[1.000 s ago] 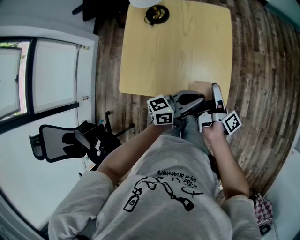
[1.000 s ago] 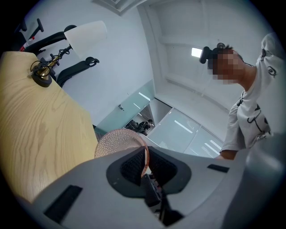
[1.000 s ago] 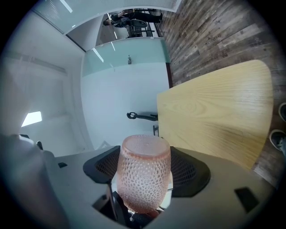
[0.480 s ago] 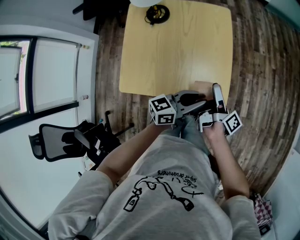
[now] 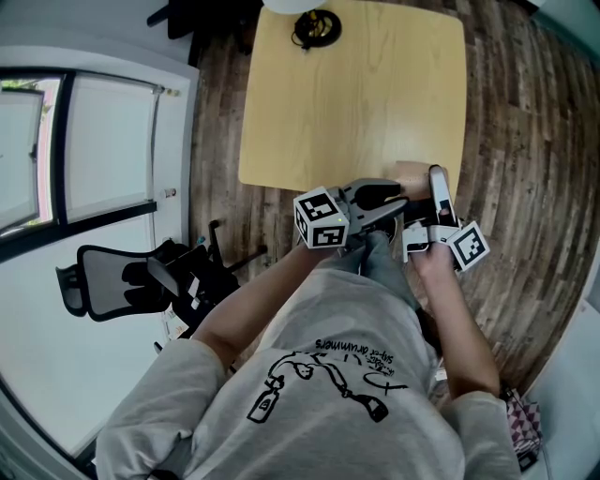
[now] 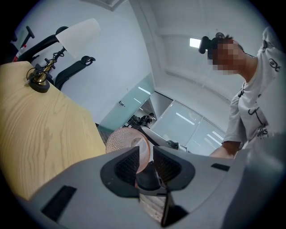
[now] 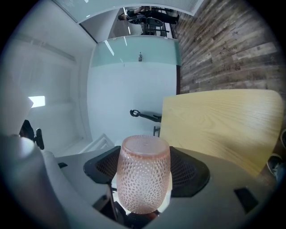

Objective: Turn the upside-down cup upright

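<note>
- Right gripper (image 7: pixel 147 170): jaws part-way open, clamped on either side of the pink dimpled cup (image 7: pixel 144 174).
- Left gripper (image 6: pixel 146 161): jaws drawn to a narrow slit, nipping the cup's edge.
- Cup sits between the two grippers, over the near right corner of the table (image 5: pixel 347 103).
- Table: pale wood, bare apart from a brass-footed lamp (image 5: pixel 314 26) at the far edge.
- Room: dark plank floor (image 5: pixel 525 141), black mesh office chair (image 5: pixel 108 281) to the left, white-framed window (image 5: pixel 84 150) behind it.

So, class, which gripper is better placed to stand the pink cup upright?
Right: the right gripper clamps the cup across its body; the left gripper seems to pinch only its wall.
</note>
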Tool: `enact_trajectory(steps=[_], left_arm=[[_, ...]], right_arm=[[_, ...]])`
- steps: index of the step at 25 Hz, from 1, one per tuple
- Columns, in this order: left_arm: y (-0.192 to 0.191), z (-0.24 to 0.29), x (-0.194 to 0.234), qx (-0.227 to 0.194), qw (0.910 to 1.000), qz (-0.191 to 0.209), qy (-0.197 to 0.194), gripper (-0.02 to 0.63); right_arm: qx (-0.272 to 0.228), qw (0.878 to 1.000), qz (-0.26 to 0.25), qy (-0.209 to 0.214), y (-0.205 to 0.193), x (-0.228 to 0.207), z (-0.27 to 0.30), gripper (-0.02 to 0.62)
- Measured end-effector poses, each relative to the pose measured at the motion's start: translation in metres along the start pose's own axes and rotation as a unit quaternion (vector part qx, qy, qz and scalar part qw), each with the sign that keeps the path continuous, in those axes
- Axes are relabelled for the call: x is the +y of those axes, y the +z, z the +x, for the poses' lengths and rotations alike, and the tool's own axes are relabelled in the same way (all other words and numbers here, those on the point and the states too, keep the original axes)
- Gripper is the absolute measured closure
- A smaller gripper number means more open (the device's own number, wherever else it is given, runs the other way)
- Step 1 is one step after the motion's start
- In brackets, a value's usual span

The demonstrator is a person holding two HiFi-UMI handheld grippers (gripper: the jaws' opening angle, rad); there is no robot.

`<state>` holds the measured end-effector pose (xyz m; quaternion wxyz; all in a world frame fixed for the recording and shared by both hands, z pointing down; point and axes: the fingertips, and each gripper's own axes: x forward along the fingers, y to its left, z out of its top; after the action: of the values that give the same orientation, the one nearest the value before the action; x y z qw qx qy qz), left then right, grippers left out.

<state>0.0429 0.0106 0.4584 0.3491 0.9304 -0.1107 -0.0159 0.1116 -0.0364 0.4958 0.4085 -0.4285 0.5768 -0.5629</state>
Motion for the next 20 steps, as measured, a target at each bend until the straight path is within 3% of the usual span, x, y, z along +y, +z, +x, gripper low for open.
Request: enact_trajectory(steps=[9, 20], left_arm=[[-0.003, -0.011, 0.009, 0.008, 0.9998, 0.002, 0.018, 0.505], [-0.007, -0.021, 0.016, 0.008, 0.9995, 0.002, 0.030, 0.505]], right_arm=[[0.019, 0.997, -0.079, -0.016, 0.007, 0.010, 0.007, 0.262], [0.074, 0.973, -0.214, -0.038, 0.002, 0.007, 0.015, 0.262]])
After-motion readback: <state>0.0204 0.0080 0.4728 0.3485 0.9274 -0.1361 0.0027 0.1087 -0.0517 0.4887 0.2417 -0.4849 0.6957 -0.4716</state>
